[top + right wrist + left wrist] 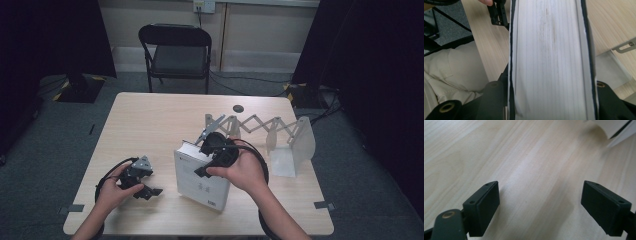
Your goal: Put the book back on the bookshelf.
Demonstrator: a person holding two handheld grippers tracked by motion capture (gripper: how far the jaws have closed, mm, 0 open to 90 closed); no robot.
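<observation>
The left gripper sits low over the table near its front-left part, jaws spread wide with nothing between them; in the left gripper view only bare wood lies between the two black pads, and a white corner of the book shows at the top right. To its left and ahead the tabletop is free right out to the left and far edges.

Just right of it stands the book, a thick white volume upright on the table, near the front edge. The right gripper is clamped across its top from above; in the right gripper view the page block fills the gap between the jaws, covers pressed on both sides.

Behind and right of the book, an expandable grey metal book rack stretches toward the table's right edge, its end plate upright there. A black chair stands beyond the far edge.
</observation>
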